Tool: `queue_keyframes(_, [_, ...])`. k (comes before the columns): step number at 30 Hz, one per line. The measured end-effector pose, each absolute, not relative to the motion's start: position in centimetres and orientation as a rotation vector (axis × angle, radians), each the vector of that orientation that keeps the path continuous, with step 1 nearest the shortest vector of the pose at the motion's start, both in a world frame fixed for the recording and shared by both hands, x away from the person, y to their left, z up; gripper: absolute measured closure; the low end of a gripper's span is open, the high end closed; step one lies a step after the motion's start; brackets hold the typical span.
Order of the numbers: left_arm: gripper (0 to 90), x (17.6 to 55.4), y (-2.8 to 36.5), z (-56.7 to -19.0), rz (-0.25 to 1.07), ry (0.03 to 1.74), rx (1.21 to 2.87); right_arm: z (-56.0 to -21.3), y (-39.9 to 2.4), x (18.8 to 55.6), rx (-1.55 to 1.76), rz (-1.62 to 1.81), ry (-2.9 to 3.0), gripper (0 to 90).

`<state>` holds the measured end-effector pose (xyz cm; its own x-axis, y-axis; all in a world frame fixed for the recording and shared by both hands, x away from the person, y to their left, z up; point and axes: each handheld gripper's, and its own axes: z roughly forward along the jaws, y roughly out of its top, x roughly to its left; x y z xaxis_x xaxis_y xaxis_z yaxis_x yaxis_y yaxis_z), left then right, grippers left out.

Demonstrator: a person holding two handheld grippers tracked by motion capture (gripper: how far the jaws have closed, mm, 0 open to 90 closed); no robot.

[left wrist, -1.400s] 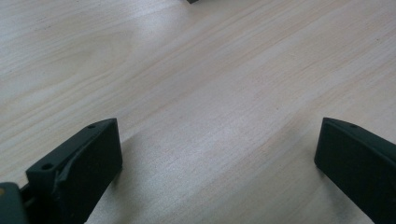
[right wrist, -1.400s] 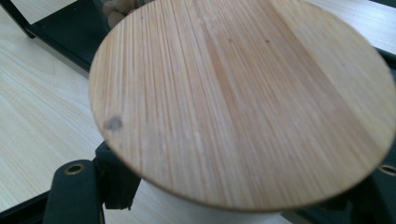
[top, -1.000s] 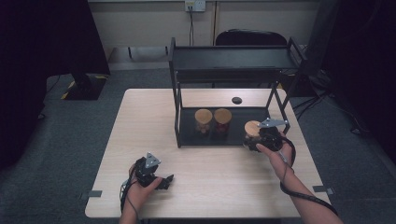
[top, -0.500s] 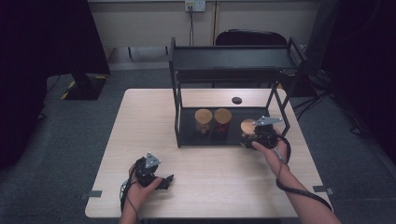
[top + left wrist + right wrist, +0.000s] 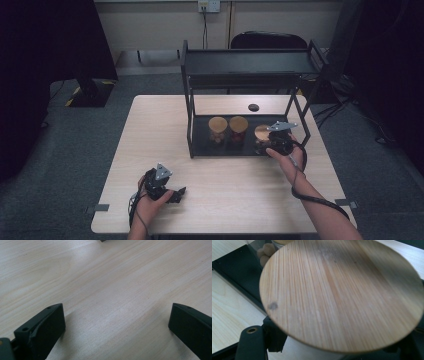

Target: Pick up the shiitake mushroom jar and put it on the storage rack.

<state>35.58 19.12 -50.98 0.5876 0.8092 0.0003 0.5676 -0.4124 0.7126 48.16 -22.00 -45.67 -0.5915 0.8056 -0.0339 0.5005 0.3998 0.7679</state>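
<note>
Right gripper (image 5: 264,146) clamped around a bamboo-lidded jar (image 5: 342,295) at the rack's bottom shelf (image 5: 200,145). Left gripper (image 5: 116,322) rests on the table (image 5: 105,277), jaws spread wide, empty.

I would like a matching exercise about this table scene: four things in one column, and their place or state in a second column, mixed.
Things:
1. left gripper
2. right gripper
3. small black disc
4. shelf rack

Places or states:
A. lies on the table behind the rack
B. jaws wide apart over bare wood, holding nothing
C. stands at the far middle of the table, black, two jars on its lower tray
D. shut on a jar with a wooden lid

Pairs: 1-B, 2-D, 3-A, 4-C
</note>
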Motion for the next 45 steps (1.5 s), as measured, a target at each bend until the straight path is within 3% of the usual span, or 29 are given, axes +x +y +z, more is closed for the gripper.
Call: queue_keyframes(45, [0.4,35.6,19.1,-51.0,0.455,1.087,2.135,-47.8,-22.0,51.2,1.193,1.027,2.237,25.6])
